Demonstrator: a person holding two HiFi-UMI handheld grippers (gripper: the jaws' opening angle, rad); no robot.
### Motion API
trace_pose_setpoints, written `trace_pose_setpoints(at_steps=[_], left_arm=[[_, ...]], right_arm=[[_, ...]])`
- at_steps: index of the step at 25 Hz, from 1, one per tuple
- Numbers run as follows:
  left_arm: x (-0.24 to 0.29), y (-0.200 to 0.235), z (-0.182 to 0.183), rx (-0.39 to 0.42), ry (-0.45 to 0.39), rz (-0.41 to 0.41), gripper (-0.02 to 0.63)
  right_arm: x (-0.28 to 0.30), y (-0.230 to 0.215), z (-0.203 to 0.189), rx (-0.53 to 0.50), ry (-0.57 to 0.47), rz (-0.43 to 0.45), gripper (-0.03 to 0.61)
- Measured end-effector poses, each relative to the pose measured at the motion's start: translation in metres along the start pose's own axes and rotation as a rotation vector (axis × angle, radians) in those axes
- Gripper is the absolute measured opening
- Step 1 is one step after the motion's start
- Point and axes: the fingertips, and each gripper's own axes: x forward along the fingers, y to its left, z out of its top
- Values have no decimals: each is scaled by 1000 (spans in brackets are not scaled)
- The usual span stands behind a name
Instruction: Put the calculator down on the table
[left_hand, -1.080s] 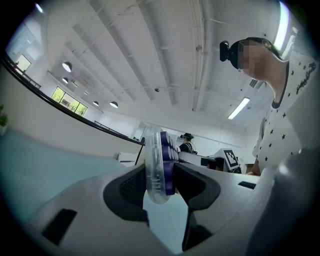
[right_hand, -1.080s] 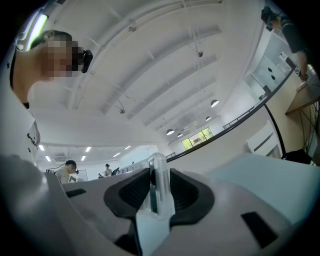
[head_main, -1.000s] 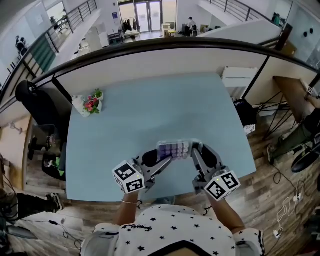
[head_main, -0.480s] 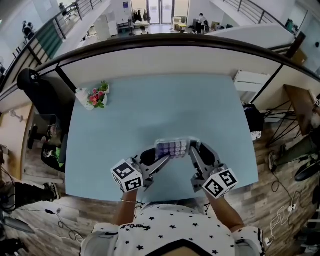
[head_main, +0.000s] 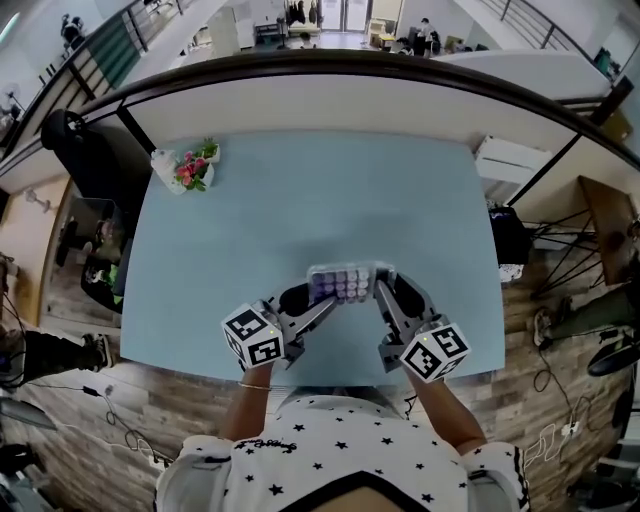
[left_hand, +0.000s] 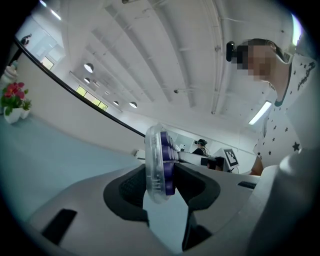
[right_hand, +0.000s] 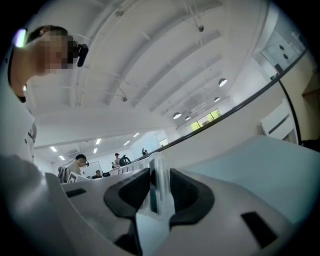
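Note:
A clear-cased calculator (head_main: 345, 282) with purple keys hangs over the near middle of the light blue table (head_main: 300, 200), keys facing up. My left gripper (head_main: 318, 305) is shut on its left end and my right gripper (head_main: 380, 296) is shut on its right end. In the left gripper view the calculator (left_hand: 159, 167) stands edge-on between the black pads, purple keys to the right. In the right gripper view the calculator (right_hand: 159, 187) shows as a thin clear edge pinched between the pads. Whether it touches the table is hidden.
A small pot of pink flowers (head_main: 186, 168) sits at the table's far left corner. A black chair (head_main: 95, 150) stands left of the table. A curved railing (head_main: 330, 85) runs behind it, and a white unit (head_main: 510, 158) stands past the right edge.
Both grippers have moved lower with the calculator still held between them. The head view has shifted slightly, and the grip is unchanged.

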Motion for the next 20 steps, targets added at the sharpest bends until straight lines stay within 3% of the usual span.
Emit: trace_pose_setpoints(at_steps=[20], left_arm=[[26, 16, -44, -98, 64, 32, 175]], right_arm=[[-6, -45, -38, 61, 104, -59, 106]])
